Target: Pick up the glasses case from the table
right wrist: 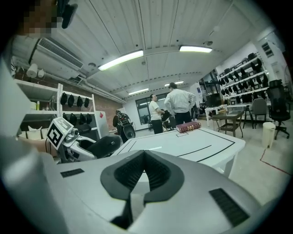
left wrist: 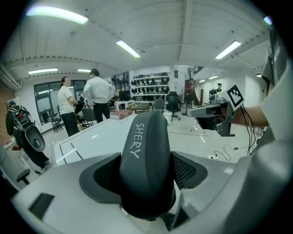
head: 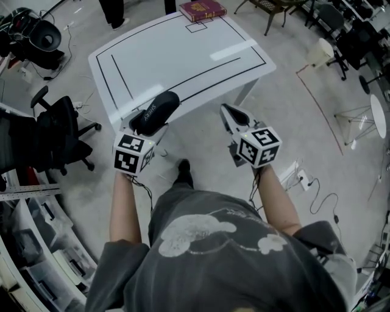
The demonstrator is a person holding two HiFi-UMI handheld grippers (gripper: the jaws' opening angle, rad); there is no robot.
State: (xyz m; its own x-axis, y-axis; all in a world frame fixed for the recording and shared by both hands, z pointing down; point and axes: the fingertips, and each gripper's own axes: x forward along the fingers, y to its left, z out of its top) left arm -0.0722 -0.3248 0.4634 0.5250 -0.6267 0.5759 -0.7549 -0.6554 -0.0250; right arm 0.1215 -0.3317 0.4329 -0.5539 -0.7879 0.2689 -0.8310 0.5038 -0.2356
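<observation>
A black oval glasses case (head: 155, 113) with white lettering sits clamped in my left gripper (head: 146, 125), lifted off the white table (head: 183, 55) near its front left corner. In the left gripper view the case (left wrist: 147, 160) fills the space between both jaws, pads pressed on its sides. My right gripper (head: 234, 116) hovers off the table's front edge with its jaws closed together and nothing in them; the right gripper view shows its pads (right wrist: 145, 171) meeting. From there the case (right wrist: 104, 145) appears at the left in the other gripper.
A dark red book (head: 202, 9) lies at the table's far edge. Black office chairs (head: 58, 122) stand to the left, cables and a power strip (head: 303, 178) on the floor at right. Two people (left wrist: 98, 98) stand beyond the table.
</observation>
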